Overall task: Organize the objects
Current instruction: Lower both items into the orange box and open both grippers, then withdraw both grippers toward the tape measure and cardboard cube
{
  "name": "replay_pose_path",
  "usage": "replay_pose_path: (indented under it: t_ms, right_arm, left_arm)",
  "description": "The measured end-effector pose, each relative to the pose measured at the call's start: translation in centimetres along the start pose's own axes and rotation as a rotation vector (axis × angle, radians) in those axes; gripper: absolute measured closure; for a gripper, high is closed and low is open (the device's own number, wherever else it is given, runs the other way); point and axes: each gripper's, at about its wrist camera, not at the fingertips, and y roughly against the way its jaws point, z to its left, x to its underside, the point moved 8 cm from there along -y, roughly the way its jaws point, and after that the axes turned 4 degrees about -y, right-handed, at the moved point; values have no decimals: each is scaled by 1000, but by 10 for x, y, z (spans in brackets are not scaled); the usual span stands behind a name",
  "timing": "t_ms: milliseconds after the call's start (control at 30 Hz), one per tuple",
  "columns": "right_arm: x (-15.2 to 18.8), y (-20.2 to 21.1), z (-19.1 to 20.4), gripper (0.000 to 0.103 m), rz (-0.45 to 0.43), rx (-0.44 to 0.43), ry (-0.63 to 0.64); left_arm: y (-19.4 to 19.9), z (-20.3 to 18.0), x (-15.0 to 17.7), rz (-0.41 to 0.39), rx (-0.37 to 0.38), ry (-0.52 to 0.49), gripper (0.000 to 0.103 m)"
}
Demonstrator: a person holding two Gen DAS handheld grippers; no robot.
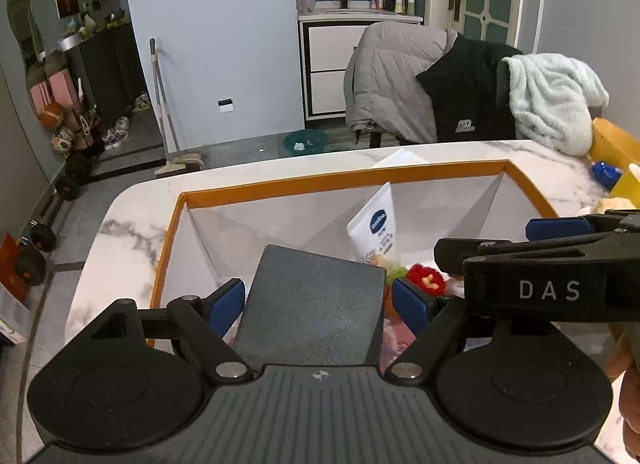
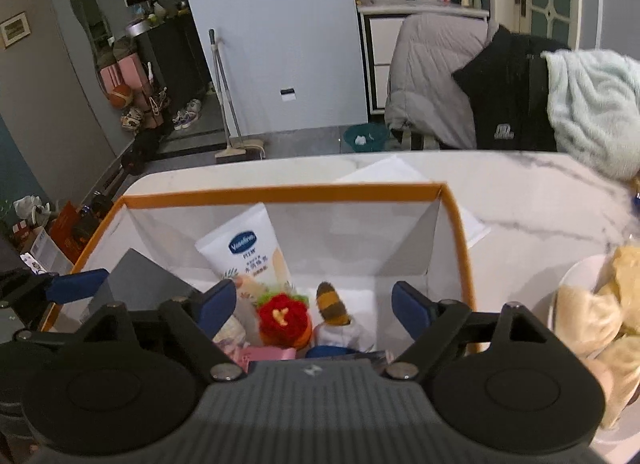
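An orange-rimmed white box (image 1: 344, 177) (image 2: 280, 191) stands on the marble table. My left gripper (image 1: 318, 306) is shut on a flat dark grey case (image 1: 312, 304), held tilted over the box's left part; the case also shows in the right wrist view (image 2: 144, 284). In the box lie a white Vaseline tube (image 1: 374, 223) (image 2: 248, 248), a red knitted toy (image 1: 426, 278) (image 2: 284, 318) and a striped plush toy (image 2: 334, 312). My right gripper (image 2: 312, 304) is open and empty above the toys; it also shows in the left wrist view (image 1: 500, 240).
A chair draped with grey and black jackets (image 1: 420, 83) and a pale fleece (image 1: 556, 99) stands behind the table. A yellow box (image 1: 616, 151) and a blue bottle (image 1: 606, 171) sit at the right. A cream plush (image 2: 604, 316) lies on a white plate (image 2: 576, 276).
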Motion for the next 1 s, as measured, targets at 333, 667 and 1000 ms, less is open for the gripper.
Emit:
replay_pose_path:
  t_ms: [333,667,1000]
  right_arm:
    - [7,25,3,13,-17,1,32]
    - [19,74,10,8,-62,-14,62]
    - [49,121,17,7,-90,-50,76]
  left_arm:
    - [20,-8,7,0,-34,-61,8]
    - [55,-4,18,-22,-35,-33,8]
    - [90,-11,44,-42,-32,-38,8]
